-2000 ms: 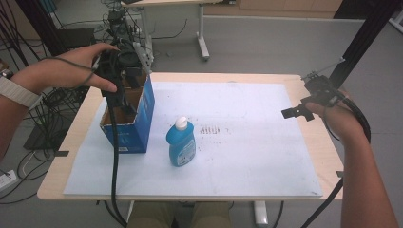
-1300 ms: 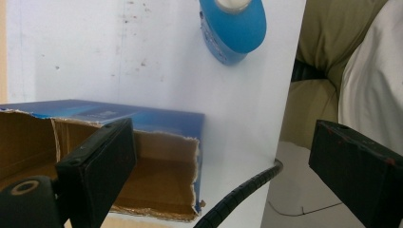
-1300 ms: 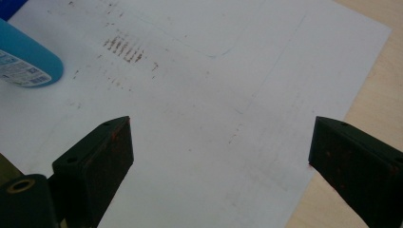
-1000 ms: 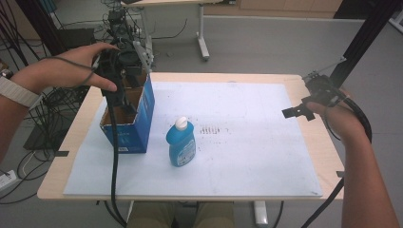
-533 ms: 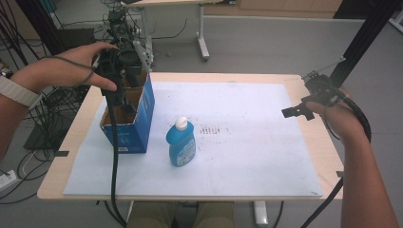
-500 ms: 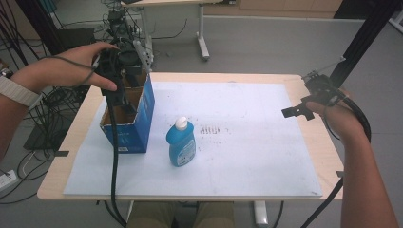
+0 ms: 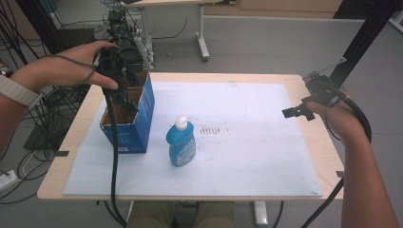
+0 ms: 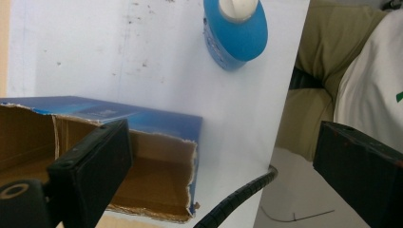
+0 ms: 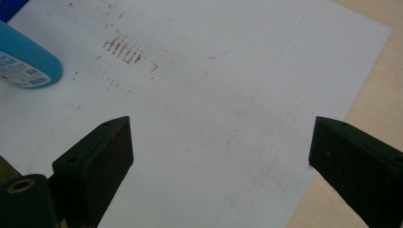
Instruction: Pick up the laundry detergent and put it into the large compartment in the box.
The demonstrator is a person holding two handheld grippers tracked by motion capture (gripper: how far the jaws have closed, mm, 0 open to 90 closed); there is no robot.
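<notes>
Beneath the black left tongs [image 7: 124, 97] sits a box [image 7: 132, 124] with blue outer walls and plain brown cardboard inside. Beside it stands a bright blue bottle [image 7: 181, 144] with a white cap and a pale printed label. Ahead of the black right tongs [image 9: 218, 175], the white sheet [image 9: 199, 95] carries rows of small brownish dashes and faint specks, over a light wood desk [image 7: 313, 85].

Wooden table [image 7: 313, 142]; white sheet [image 7: 247, 156] covers top; on sheet: open blue box [image 7: 135, 121], upright blue bottle [image 7: 181, 145] just beside.
</notes>
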